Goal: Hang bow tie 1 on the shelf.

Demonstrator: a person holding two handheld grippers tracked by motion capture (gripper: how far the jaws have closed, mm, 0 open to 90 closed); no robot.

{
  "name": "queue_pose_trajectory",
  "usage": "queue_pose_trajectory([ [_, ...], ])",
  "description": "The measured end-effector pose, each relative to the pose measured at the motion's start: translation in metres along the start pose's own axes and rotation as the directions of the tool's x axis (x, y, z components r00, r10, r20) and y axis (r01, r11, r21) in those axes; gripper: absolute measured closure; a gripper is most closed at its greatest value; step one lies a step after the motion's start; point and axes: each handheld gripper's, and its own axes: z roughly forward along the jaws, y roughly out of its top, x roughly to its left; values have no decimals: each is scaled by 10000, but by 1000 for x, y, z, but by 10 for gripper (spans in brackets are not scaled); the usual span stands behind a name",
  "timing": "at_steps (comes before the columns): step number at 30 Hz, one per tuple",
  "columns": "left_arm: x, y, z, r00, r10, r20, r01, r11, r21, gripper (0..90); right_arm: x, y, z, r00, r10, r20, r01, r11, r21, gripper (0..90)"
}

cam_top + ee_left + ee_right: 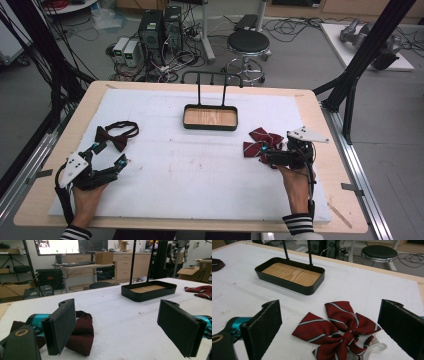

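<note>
I hold both grippers' fingers wide: left gripper [109, 154] beside the dark bow tie [111, 138], right gripper [329, 330] straddling the striped bow tie [337, 327].

The table [320, 125] has a pale wood edge under a white mat [200, 170]. The tray [287, 282] is black walled with a light wood-grain floor. By the left claw [117, 325], with its black pads and teal joints, lies a plain dark maroon bow tie [81, 336] with a black strap. Between the right claw's [329, 327] black pads is a red bow tie [337, 326] striped in white and dark lines, and the sleeves [297, 223] are black-and-white striped
</note>
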Motion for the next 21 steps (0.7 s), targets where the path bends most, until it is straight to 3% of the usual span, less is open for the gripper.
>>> queue_pose_trajectory([
  [3,0,0,0,10000,-4,-6,4,10000,1,159,-2,6,2,9997,213,147,-218,9991,355,45],
  [4,0,0,0,10000,-10,-2,10,10000,-2,158,-3,10,5,9994,225,250,-243,9967,776,45],
  [6,0,0,0,10000,-16,-2,16,10000,-4,158,-4,13,8,9991,167,388,-210,9934,1130,46],
  [11,0,0,0,10000,-14,0,14,10000,-4,158,-7,18,15,9983,143,560,-228,9877,1546,55],
  [13,1,0,0,10000,-9,-5,9,10000,8,159,-9,20,21,9989,134,439,-215,9819,1884,64],
  [15,1,0,0,10000,-12,-6,12,10000,5,159,-10,21,30,9996,-34,279,-39,9665,2566,80],
  [17,0,0,0,10000,-10,-6,10,10000,8,159,-10,22,33,9996,-24,266,-48,9635,2677,84],
  [18,0,0,0,10000,-23,-4,23,10000,-3,159,-12,22,37,9999,40,121,-72,9589,2838,202],
  [21,0,0,0,10000,-16,-5,16,10000,6,159,-12,22,42,9999,108,53,-119,9528,3033,199],
])
